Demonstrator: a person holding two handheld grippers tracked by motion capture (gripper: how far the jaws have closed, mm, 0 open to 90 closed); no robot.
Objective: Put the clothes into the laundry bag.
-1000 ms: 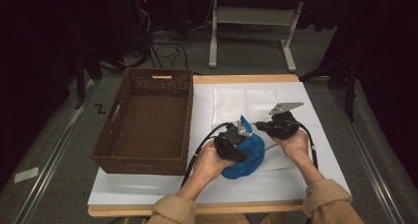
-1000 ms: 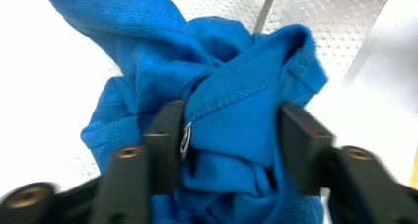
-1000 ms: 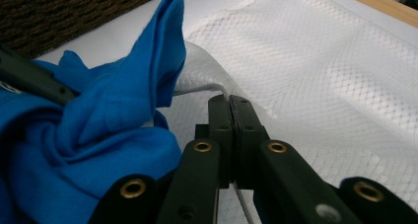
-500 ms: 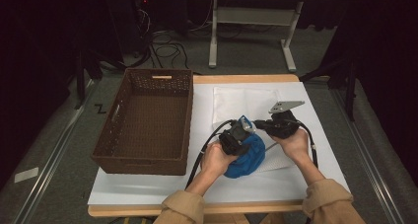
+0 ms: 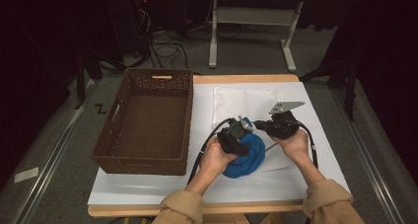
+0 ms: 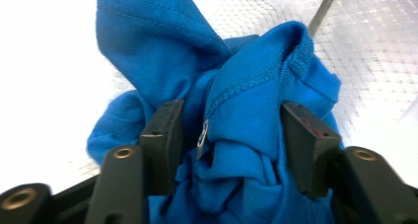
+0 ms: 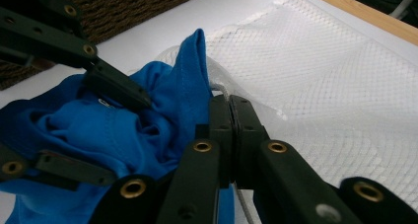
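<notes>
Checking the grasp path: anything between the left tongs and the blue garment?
Nothing visible. The blue garment already sits between the left tongs, which have just been opening; the right tongs are shut at the mesh bag edge.

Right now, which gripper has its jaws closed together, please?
The right gripper, pinching the mesh bag; the left gripper's jaws, just opening, straddle the blue garment.

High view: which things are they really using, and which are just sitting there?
Being used:
- crumpled blue cotton garment
- white mesh fabric bag
- left tool, jaws just opened, garment between them
- right tool, shut on the bag

Just sitting there:
- brown woven wicker basket
- white table sheet
</notes>
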